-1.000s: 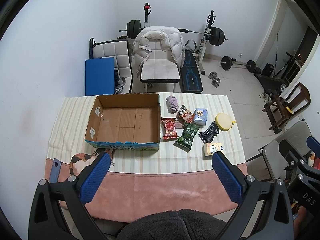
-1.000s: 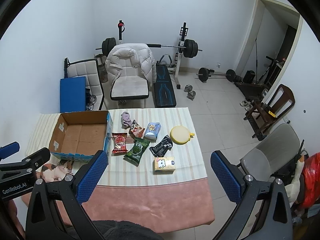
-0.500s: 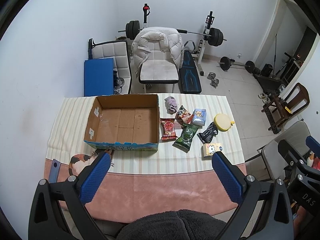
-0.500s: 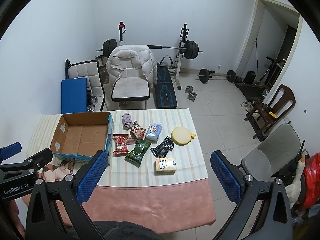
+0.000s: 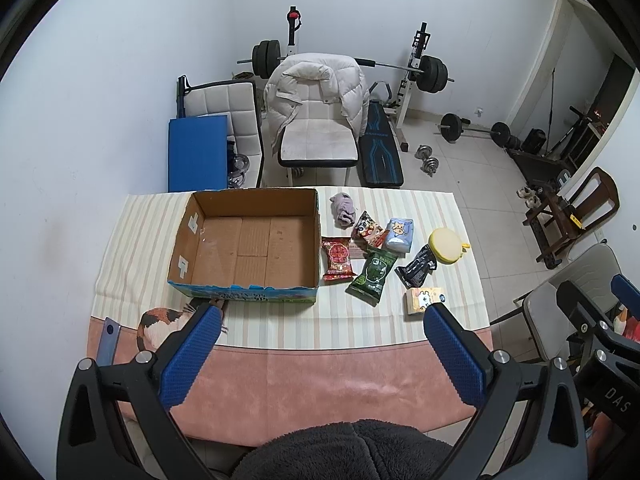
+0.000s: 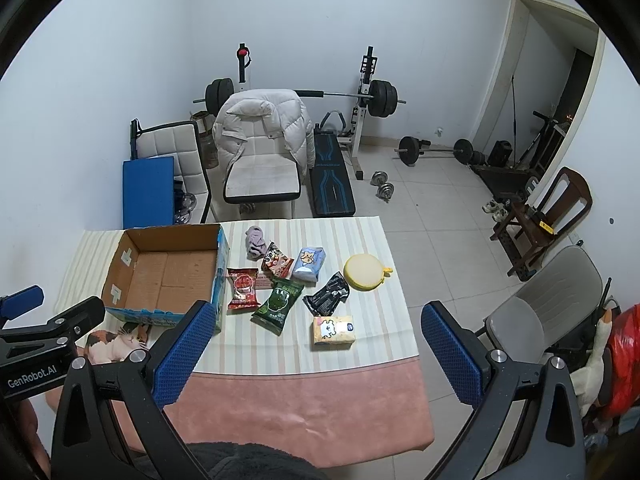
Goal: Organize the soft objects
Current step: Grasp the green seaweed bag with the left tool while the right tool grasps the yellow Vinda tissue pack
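Both grippers spread wide, empty, high above the table. Cardboard box empty; start with the tissue pack right of it, pinch mid-body.

Left gripper, right gripper.

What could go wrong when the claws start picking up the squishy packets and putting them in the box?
The green packet lies partly over the red packet and the papers beside it, so grabbing one might drag the other. The cardboard box looks empty and light; a bump from the left claw could slide it. The yellow round case sits closest to the table's right edge and might get knocked off. Both claws, including the right claw, are open.
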A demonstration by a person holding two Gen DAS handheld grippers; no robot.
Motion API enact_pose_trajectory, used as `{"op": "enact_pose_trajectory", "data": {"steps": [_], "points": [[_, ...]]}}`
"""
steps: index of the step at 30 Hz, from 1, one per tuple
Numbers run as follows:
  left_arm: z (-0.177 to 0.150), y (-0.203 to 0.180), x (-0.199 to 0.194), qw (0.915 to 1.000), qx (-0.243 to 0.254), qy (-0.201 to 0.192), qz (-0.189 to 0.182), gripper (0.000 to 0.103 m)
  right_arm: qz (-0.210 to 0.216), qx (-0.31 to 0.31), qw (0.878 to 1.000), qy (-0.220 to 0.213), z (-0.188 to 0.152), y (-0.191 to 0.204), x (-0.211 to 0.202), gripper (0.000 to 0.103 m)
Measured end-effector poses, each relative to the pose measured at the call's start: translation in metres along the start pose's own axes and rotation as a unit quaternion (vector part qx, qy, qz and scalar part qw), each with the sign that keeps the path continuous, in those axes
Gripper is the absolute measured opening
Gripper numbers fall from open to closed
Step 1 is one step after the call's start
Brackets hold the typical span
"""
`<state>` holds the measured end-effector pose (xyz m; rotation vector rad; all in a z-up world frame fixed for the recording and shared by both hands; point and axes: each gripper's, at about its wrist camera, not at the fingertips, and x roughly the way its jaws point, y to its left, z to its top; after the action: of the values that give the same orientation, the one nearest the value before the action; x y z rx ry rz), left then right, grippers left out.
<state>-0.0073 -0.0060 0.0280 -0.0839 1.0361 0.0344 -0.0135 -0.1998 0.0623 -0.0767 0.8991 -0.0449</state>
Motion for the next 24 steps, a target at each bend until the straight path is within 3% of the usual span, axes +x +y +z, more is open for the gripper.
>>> {"op": "enact_pose_trajectory", "data": {"steps": [10, 16, 20, 24], "points": [[0.002, -0.002, 0.007, 0.9999, 0.006, -0.011, 0.011, 0.103, 0.014, 0.019, 1.000, 0.014, 0.002, -0.005, 0.008, 0.103], [0.019, -0.013, 0.072, 0.9989, 0.032, 0.015, 0.032, 0.103, 0.040, 0.102, 0.991, 0.083, 0.000, -0.036, 0.078, 0.103], [0.034, -0.036, 0.145, 0.9951, 0.073, 0.057, 0.033, 0.103, 0.058, 0.189, 0.969, 0.150, -0.015, -0.069, 0.161, 0.103], [0.049, -0.056, 0.215, 0.9874, 0.119, 0.095, 0.042, 0.103, 0.054, 0.270, 0.933, 0.231, -0.048, -0.096, 0.270, 0.103]]}}
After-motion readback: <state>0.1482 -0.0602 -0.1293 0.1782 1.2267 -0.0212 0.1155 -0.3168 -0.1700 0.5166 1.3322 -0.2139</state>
